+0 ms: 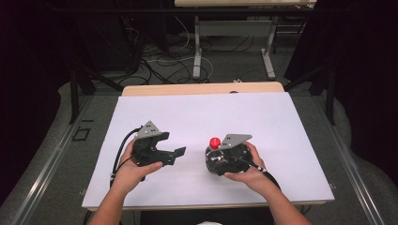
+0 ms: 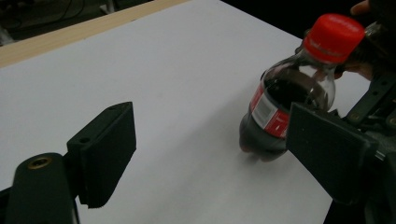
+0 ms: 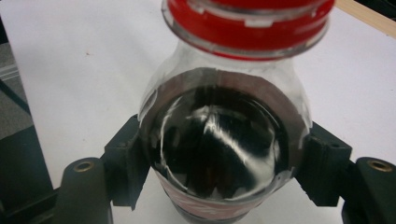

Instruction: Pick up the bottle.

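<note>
Cola bottle (image 3: 219,140) — upright, clamped in right tool (image 3: 219,172)

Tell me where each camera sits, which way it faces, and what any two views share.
High view: above the person's side, looking forward and down on the table; both forearms, left gripper, right gripper.
Left gripper view: rides the left gripper, jaws wide apart, looking across at the bottle.
Right gripper view: rides the right gripper, looking along its jaws clamped on the bottle.
Shared: all three show the bottle's red cap.
</note>
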{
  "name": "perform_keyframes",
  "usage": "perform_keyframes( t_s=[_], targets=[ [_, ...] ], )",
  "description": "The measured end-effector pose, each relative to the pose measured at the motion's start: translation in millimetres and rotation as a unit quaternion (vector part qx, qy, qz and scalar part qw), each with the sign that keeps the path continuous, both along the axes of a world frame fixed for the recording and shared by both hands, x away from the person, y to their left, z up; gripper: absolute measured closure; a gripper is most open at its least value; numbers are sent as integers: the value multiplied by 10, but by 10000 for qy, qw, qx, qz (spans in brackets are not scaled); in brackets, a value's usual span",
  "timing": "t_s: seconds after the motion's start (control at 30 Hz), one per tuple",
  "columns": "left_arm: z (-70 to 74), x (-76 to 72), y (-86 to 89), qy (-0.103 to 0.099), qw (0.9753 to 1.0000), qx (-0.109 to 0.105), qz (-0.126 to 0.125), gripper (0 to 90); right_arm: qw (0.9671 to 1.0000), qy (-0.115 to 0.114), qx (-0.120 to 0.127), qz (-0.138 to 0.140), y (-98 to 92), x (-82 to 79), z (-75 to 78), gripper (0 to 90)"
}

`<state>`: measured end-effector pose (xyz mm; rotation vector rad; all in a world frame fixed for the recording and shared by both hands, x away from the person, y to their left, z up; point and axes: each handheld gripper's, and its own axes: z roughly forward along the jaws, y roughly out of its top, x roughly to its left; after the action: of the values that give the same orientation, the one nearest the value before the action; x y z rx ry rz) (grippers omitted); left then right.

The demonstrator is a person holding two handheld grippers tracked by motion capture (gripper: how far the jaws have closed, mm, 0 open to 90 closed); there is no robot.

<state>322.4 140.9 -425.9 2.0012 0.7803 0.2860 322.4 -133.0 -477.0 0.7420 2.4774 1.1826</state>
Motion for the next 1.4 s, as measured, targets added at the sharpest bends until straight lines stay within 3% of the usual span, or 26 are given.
perform_keyframes(
  t_s=[0.13, 0.2, 0.37, 0.4, 0.57, 0.93, 0.97, 1.03, 1.1, 1.17, 1.2, 1.33, 1.4],
  targets=[
    [77, -19, -146, -70, 9999, 5, -149, 197, 9999, 53, -17, 125, 44, -39, 7, 292],
    [138, -27, -236, 8, 9993, -12, -386, 217, 9999, 42, -7, 146, 65, -55, -8, 292],
    [189, -56, -361, 28, 9982, -79, -589, 243, 9996, 141, -14, 249, 101, -73, -40, 292],
    [197, -62, -388, -47, 9980, -65, -622, 243, 9996, 141, -14, 249, 101, -73, -40, 292],
    [255, -73, -514, 36, 9950, -5, -996, 326, 9992, 232, 35, 328, 116, -82, -49, 292],
    [248, -24, -673, 252, 9933, 58, -1128, 462, 9988, 200, 63, 440, 136, -110, -44, 292],
    [254, -14, -679, 281, 9920, 89, -1225, 481, 9986, 210, 79, 470, 141, -113, -43, 292],
    [243, -12, -692, 259, 9923, 46, -1209, 513, 9983, 251, 75, 511, 143, -117, -36, 292],
    [248, -9, -695, 359, 9909, 70, -1293, 546, 9981, 277, 104, 533, 145, -120, -34, 292],
    [233, -13, -715, 292, 9913, 48, -1284, 558, 9979, 293, 135, 564, 148, -123, -33, 292],
    [235, -4, -717, 290, 9901, 64, -1375, 579, 9980, 268, 187, 550, 152, -123, -38, 292],
    [235, -22, -732, 271, 9908, 53, -1323, 605, 9979, 271, 213, 542, 147, -119, -37, 292],
    [247, -22, -733, 270, 9902, 155, -1361, 609, 9981, 254, 196, 519, 145, -118, -42, 293]
  ],
)
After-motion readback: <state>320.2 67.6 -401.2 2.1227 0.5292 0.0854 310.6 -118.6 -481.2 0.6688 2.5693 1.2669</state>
